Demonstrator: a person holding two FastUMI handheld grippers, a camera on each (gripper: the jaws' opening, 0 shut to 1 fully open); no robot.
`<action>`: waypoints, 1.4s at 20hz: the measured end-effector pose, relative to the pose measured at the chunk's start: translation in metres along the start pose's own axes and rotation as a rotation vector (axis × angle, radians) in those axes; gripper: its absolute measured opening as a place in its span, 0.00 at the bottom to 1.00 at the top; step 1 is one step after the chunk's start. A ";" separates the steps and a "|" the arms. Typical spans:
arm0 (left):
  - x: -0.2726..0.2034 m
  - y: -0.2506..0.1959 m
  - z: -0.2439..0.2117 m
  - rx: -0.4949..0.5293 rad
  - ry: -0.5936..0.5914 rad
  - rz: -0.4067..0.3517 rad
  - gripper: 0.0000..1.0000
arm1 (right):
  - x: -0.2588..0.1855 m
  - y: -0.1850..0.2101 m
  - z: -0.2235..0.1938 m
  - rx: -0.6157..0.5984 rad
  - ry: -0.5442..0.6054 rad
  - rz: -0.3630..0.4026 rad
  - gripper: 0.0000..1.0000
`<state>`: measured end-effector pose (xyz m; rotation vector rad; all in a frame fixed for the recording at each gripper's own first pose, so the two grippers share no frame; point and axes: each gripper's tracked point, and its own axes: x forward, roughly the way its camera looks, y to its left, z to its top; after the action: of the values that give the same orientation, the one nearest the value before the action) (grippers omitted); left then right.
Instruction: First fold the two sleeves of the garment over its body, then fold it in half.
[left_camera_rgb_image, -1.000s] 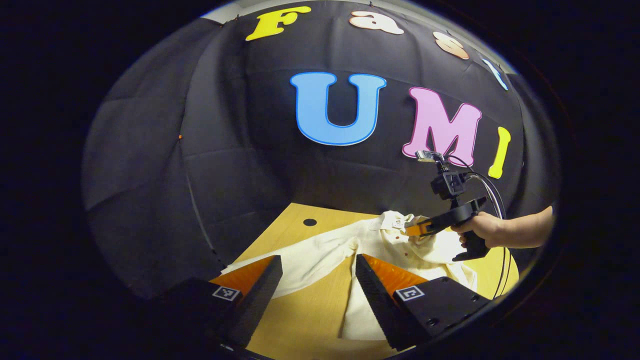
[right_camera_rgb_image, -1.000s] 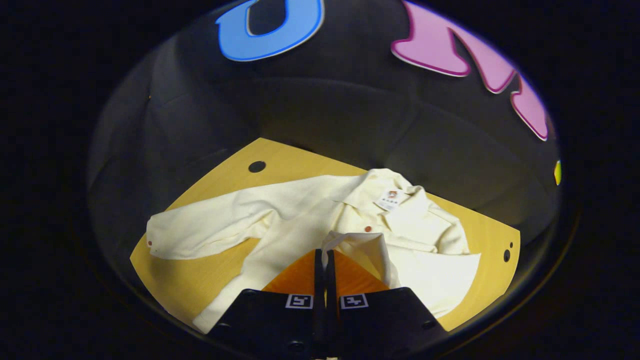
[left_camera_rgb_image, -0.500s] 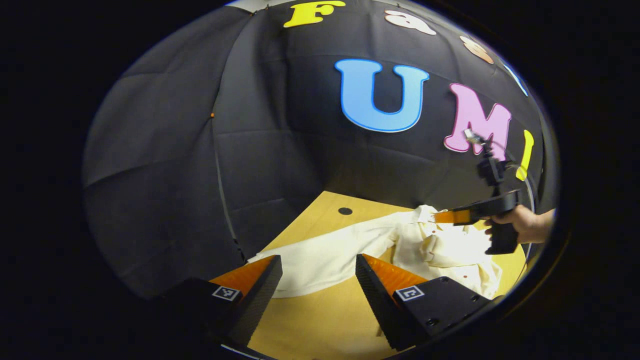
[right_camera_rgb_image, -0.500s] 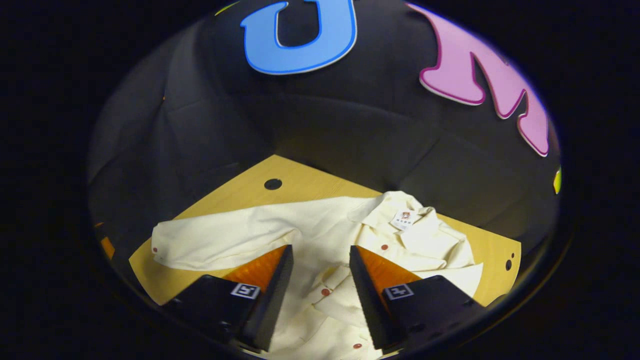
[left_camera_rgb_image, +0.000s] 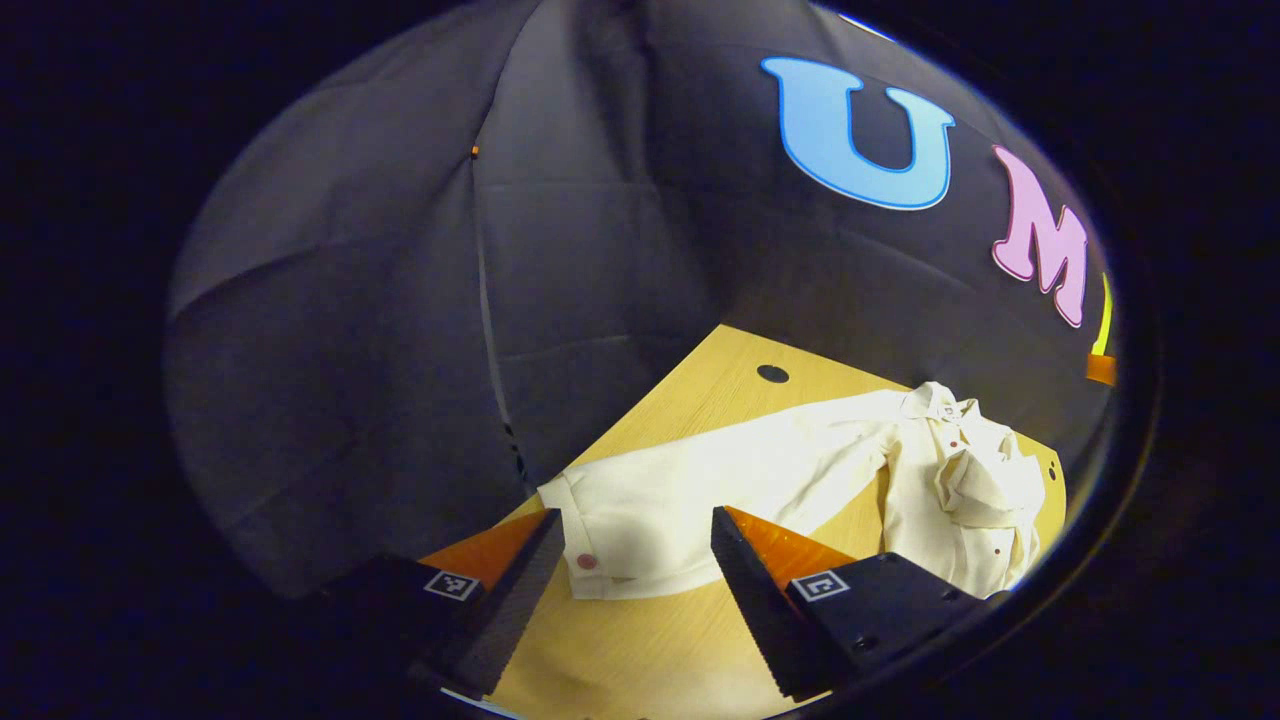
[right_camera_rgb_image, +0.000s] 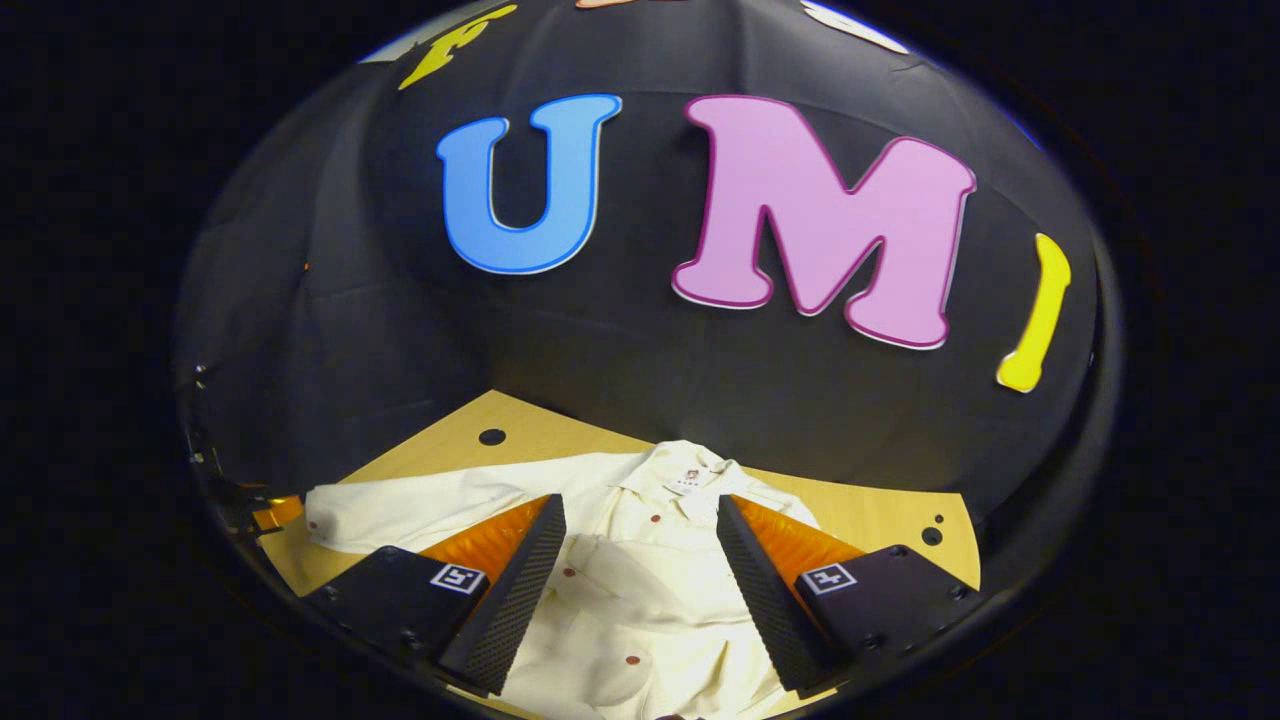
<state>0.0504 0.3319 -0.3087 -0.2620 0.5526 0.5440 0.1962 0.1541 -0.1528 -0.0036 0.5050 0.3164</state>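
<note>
Two grippers hover over a light wooden tabletop (left_camera_rgb_image: 700, 420) on which a cream long-sleeved button-up shirt (right_camera_rgb_image: 650, 590) lies spread with its collar toward the black cloth wall. In the left gripper view, the left gripper (left_camera_rgb_image: 638, 575) has its jaws wide apart and holds nothing; between its fingers lies the cuff (left_camera_rgb_image: 590, 545) of the shirt's outstretched sleeve (left_camera_rgb_image: 740, 480), a small reddish button showing on it (whether the fingers touch the cloth cannot be told). That sleeve runs flat across the wood from the cuff up to the shoulder, well clear of the shirt's body, so it is not yet folded over. Farther off in the same view the shirt's body sits near the table's far right edge, with the other sleeve (left_camera_rgb_image: 975, 480) lying crumpled on top of the chest. A dark round hole (left_camera_rgb_image: 772, 374) marks the tabletop beyond the outstretched sleeve. In the right gripper view, the right gripper (right_camera_rgb_image: 640, 585) is likewise wide open and empty, poised above the front of the shirt; the folded sleeve (right_camera_rgb_image: 630, 575) rests diagonally across the buttoned placket between its fingers. The collar, with a small white label (right_camera_rgb_image: 684, 480) inside it, points toward the wall, and the unfolded sleeve stretches away to the left across the table.
</note>
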 end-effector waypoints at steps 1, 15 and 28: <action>0.011 0.005 -0.005 -0.011 0.015 0.008 0.97 | -0.011 -0.006 0.008 0.002 -0.024 -0.013 0.98; 0.088 0.035 -0.053 0.059 0.224 0.080 0.75 | -0.102 -0.097 -0.002 -0.040 -0.079 -0.246 0.97; 0.056 -0.093 0.076 0.228 0.040 -0.137 0.06 | -0.131 -0.186 -0.024 0.067 -0.076 -0.392 0.97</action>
<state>0.1745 0.3069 -0.2688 -0.0928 0.6255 0.3401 0.1324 -0.0640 -0.1250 -0.0249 0.4286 -0.0838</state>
